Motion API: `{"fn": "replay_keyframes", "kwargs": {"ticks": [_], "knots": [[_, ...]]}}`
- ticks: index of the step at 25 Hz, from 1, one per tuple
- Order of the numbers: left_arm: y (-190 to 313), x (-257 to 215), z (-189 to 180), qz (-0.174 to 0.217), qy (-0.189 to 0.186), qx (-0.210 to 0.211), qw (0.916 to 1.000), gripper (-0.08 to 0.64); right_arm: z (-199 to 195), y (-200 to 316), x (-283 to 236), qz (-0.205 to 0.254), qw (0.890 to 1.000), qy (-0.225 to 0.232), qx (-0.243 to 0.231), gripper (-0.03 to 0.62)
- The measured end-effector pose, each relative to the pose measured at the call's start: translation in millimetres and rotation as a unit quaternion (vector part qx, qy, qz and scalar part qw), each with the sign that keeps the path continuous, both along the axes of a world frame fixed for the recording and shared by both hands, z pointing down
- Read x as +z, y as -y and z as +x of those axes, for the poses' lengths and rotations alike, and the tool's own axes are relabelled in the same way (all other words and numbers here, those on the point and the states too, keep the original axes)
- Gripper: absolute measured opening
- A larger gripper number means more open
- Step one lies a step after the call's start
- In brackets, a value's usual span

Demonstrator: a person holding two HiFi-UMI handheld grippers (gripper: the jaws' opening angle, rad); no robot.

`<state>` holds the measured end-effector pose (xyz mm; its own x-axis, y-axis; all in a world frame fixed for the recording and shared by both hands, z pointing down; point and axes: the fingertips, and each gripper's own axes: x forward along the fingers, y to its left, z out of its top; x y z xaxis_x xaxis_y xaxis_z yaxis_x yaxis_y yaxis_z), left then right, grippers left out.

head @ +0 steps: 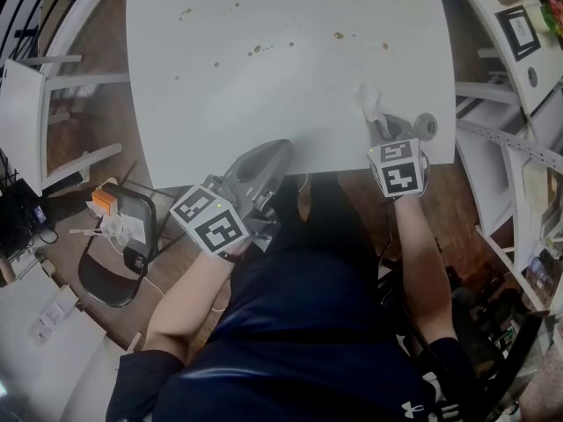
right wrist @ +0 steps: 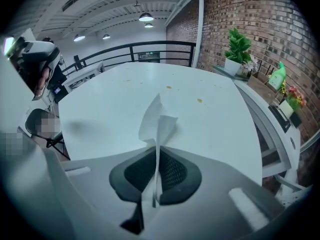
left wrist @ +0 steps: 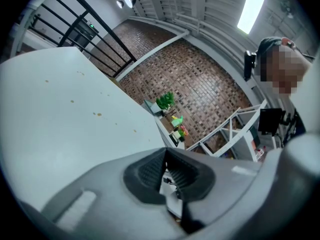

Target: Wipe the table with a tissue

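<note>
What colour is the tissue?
White tissue, clearest in the right gripper view.

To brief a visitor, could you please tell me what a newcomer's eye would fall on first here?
The white tissue sticks up from the shut right hand-held gripper above the white table's near right edge. Brown spots dot the table's far half. The left hand-held gripper hovers at the near edge.
</note>
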<state>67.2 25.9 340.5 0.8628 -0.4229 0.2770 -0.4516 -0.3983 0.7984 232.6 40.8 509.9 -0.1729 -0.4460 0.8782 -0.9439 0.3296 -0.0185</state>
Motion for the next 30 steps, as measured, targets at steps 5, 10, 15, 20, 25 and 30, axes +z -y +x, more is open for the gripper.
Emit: {"fn": "replay_keyframes", "kwargs": {"ticks": [5,10,15,20,25,30], "knots": [[-2.1,1.1,9.4,0.000,0.002,-0.004,1.0000,0.003,27.4,-0.1,0.3,0.000,1.000,-0.003,0.016,0.011],[-3.1,-0.1,17.7,0.000,0.001,-0.008,1.0000,0.003,49.9,3.6,-1.0,0.001,1.000,-0.012,0.027,0.011],[-4.2,-0.4,18.3,-0.001,-0.001,-0.011,0.9999,0.003,46.0,2.5,-0.8,-0.002,1.000,-0.010,0.021,0.011],[-6.2,-1.9,10.6,0.000,-0.003,-0.013,0.9999,0.003,23.8,-6.7,1.6,0.001,1.000,-0.007,0.011,0.011],[-8.0,-4.4,-5.8,0.002,-0.005,-0.014,0.9999,0.003,4.3,-10.1,8.3,-0.005,1.000,0.004,0.008,0.011],[-10.6,-4.6,-28.9,0.003,-0.004,-0.018,0.9998,0.003,-21.1,-10.2,7.2,-0.005,1.000,0.011,0.006,0.011]]}}
